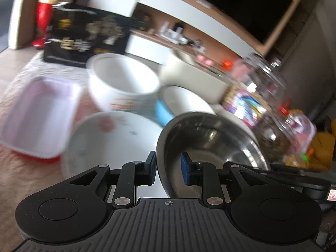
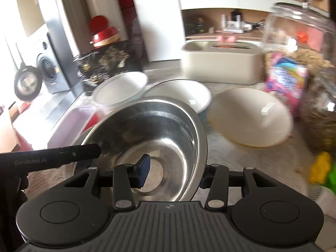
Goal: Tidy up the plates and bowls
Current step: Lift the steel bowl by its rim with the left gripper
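Steel bowl (image 2: 147,147) rim hides right tongs' (image 2: 174,176) far pad.

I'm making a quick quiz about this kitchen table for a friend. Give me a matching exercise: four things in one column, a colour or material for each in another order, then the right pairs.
Things:
1. Bowl gripped by both grippers
2. Box behind the bowls
3. Rectangular tub
4. Tall jar at the right

Descriptions:
A. clear, see-through
B. shiny steel
C. black with gold print
D. translucent with a red base

Pairs: 1-B, 2-C, 3-D, 4-A
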The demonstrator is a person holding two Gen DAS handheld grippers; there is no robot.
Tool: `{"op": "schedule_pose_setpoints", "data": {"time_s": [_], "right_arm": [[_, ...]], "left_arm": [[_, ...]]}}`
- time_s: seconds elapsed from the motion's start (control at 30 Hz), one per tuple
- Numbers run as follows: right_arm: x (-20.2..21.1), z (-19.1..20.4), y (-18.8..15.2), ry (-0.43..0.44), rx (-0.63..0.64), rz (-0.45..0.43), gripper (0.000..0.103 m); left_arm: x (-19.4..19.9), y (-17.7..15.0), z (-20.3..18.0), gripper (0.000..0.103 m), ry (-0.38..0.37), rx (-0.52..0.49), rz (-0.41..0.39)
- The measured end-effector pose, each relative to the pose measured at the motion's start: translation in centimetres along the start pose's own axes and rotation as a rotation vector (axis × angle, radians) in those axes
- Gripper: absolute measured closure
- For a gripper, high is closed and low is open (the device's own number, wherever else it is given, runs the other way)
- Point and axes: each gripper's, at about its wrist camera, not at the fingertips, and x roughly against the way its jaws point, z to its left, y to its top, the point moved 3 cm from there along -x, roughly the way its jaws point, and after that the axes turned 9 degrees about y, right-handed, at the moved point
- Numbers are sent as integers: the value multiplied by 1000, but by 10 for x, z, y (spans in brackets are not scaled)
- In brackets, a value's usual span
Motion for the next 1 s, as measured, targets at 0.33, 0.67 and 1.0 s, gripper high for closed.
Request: {"op": "schedule_pose_setpoints", "data": {"time_s": [0.33,0.67,1.0], "right_arm": [[-83,60,-4,104,13,118,58],[-103,74,-4,39,92,121,57],[-97,64,-8,28,102,77,57]], "left_arm": [[5,2,76,79,134,103,-34],[3,-9,73,77,189,17,-60],[-3,-10,90,64,217,96,-36]]}}
